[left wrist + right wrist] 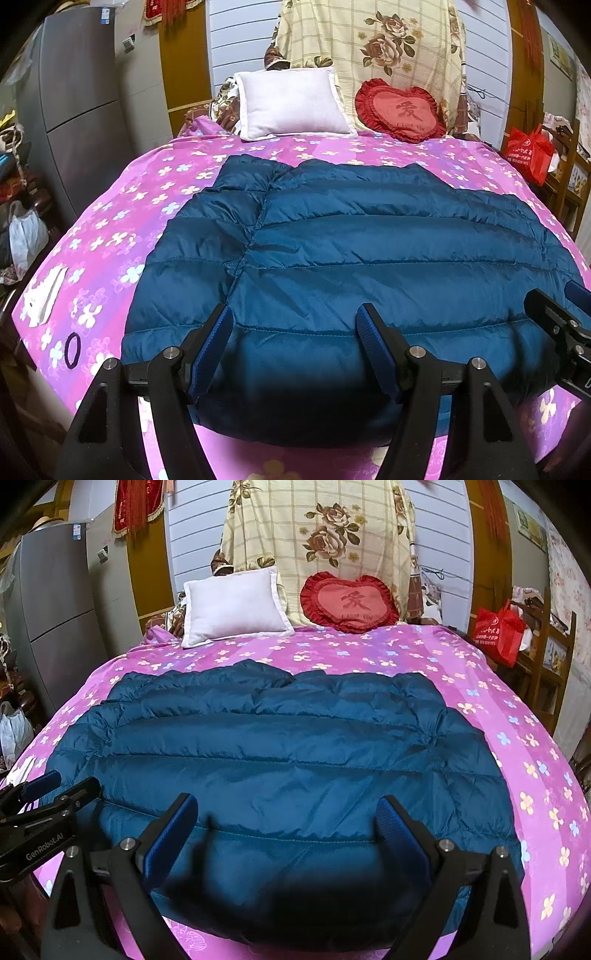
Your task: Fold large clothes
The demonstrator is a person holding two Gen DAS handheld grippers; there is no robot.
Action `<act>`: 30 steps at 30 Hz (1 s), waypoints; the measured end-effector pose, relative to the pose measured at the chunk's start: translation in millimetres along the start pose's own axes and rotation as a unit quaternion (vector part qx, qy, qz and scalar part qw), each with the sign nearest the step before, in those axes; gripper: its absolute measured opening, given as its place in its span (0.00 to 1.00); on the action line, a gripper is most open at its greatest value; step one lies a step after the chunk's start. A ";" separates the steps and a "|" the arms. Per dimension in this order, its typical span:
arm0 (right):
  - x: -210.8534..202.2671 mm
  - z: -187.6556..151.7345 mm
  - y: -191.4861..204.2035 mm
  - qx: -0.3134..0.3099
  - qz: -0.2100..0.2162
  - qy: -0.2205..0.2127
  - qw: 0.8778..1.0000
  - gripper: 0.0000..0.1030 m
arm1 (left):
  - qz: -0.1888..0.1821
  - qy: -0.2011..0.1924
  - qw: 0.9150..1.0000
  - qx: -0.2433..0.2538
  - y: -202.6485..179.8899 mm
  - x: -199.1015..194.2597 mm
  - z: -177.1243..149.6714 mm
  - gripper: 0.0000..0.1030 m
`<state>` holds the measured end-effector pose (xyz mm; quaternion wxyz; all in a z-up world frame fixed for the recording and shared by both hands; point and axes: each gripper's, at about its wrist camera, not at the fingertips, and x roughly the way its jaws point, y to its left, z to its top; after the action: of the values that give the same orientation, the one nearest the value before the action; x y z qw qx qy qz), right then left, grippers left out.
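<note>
1. The blue quilted jacket lies spread flat on the bed, its hem toward the near edge and its collar toward the pillows. One sleeve seems folded in on the left side in the left wrist view; the other is hard to make out.
2. The left gripper hangs over the hem with its jaws spread wide, holding nothing. The right gripper does the same further along the hem, jaws spread and empty.
3. Risk: the shell looks slick and puffy, so a shallow pinch on the hem may catch only the top layer, and the fold would come up lopsided.
4. Risk: the hem sits right at the bed's near edge. An uneven lift by the two grippers could drag the jacket off toward the floor.
5. Risk: the padding probably springs back, so a fold may reopen if it is not pressed down.
6. Risk: the grippers are near each other; crossing paths could knock them together.
7. Count: one jacket, two grippers, one white pillow, one red heart cushion, one dark hair tie, one red bag, one white item at the bed's left edge, unidentifiable.
</note>
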<state>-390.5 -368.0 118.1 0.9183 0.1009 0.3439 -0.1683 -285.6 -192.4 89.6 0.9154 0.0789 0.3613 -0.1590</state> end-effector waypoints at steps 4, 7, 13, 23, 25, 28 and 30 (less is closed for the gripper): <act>-0.1 0.0 -0.5 -0.001 0.000 0.000 1.000 0.97 | -0.001 0.000 1.000 -0.003 0.8 0.0 0.7 0.47; 0.7 0.1 0.1 -0.002 -0.002 0.000 1.000 0.97 | -0.001 0.000 1.000 -0.003 0.9 0.0 0.6 0.47; 2.7 -0.1 -0.6 0.001 -0.001 0.003 1.000 0.97 | -0.001 0.000 1.000 -0.004 0.7 0.0 0.7 0.47; 5.8 -0.6 -0.3 0.004 -0.002 0.003 1.000 0.97 | -0.001 0.000 1.000 -0.005 1.4 1.2 1.7 0.47; 6.2 -0.5 -0.5 0.005 -0.001 0.003 1.000 0.97 | -0.001 -0.001 1.000 -0.005 1.4 1.1 1.4 0.47; 6.5 -0.9 -0.1 0.006 -0.001 0.004 1.000 0.97 | -0.001 -0.002 1.000 -0.005 0.8 0.7 1.7 0.47; 6.2 -0.9 -0.1 0.005 -0.002 0.003 1.000 0.97 | -0.002 -0.003 1.000 -0.006 0.6 0.5 2.3 0.47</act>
<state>-386.6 -369.3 113.4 0.9165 0.1051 0.3457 -0.1719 -283.6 -192.5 90.9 0.9164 0.0718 0.3602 -0.1589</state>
